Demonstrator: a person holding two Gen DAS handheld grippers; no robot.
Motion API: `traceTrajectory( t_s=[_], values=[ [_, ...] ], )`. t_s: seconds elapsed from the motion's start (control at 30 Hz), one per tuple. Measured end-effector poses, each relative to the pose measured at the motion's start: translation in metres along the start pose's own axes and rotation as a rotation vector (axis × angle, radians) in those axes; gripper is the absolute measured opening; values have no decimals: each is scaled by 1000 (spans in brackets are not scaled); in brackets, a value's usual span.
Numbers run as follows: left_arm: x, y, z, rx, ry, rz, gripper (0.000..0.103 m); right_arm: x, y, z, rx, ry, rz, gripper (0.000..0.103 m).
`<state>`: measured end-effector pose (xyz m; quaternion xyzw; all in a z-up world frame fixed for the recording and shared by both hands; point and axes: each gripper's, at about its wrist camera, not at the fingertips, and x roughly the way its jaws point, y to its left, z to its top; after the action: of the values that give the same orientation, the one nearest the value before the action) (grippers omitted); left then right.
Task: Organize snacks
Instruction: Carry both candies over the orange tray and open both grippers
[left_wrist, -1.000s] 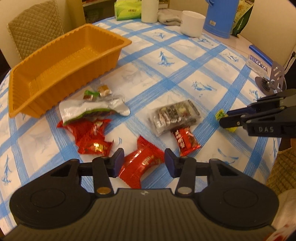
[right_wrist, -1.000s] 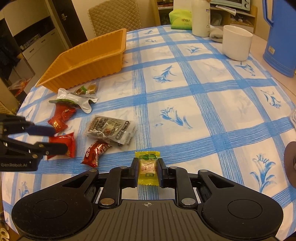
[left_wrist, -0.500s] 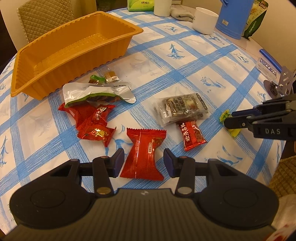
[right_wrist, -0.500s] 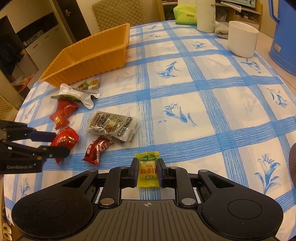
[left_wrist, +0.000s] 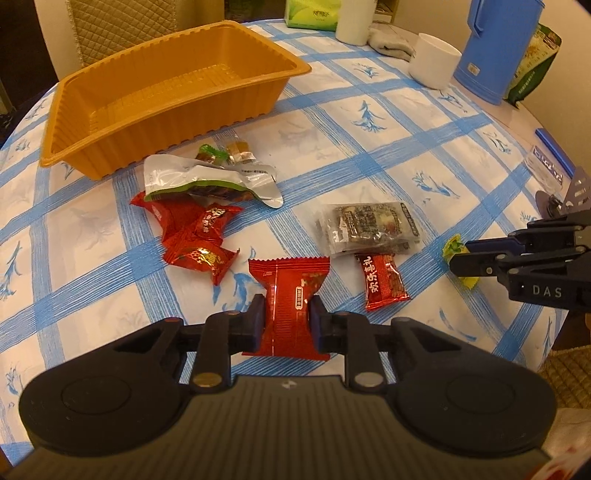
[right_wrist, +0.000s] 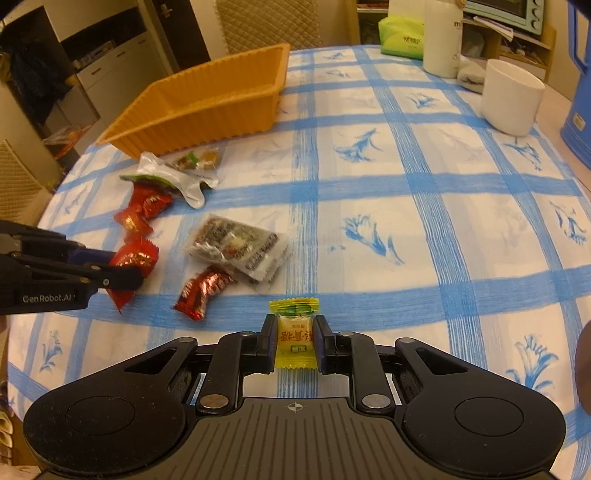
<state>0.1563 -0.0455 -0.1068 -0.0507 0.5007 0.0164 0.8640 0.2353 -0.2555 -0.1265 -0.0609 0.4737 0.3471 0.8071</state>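
Observation:
My left gripper (left_wrist: 287, 318) is closing on a red snack packet (left_wrist: 290, 295), and its pads press the packet's sides low over the tablecloth. My right gripper (right_wrist: 295, 341) is shut on a small yellow candy (right_wrist: 295, 338). From the left wrist view the right gripper (left_wrist: 458, 256) shows at the right edge with the yellow candy (left_wrist: 452, 246). An empty orange tray (left_wrist: 110, 147) stands at the back left. Loose snacks lie in front of it: a silver pouch (left_wrist: 207, 177), crumpled red wrappers (left_wrist: 199, 236), a clear grey packet (left_wrist: 369, 227) and a small red packet (left_wrist: 382, 282).
A white mug (left_wrist: 434, 61), a blue jug (left_wrist: 498, 48), a white bottle (right_wrist: 441, 37) and a green tissue pack (left_wrist: 312, 13) stand at the far side of the round table. A quilted chair (left_wrist: 122, 26) is behind the tray. The table's edge curves near right.
The left gripper's jaws have come together onto the red packet, which lay loose between them before. The right gripper still holds the yellow candy in the same spot.

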Motion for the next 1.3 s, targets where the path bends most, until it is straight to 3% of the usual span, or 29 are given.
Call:
traceTrajectory(
  t_s=[0.37, 0.77, 1.3],
  values=[
    [-35, 15, 17, -119, -98, 93, 22, -15, 9, 49, -43, -71, 151, 20],
    [-57, 67, 69, -199, -195, 172, 22, 1, 39, 139, -77, -185, 276, 20],
    [-16, 125, 154, -231, -195, 126, 22, 62, 53, 231, 76, -210, 251, 20]
  ],
)
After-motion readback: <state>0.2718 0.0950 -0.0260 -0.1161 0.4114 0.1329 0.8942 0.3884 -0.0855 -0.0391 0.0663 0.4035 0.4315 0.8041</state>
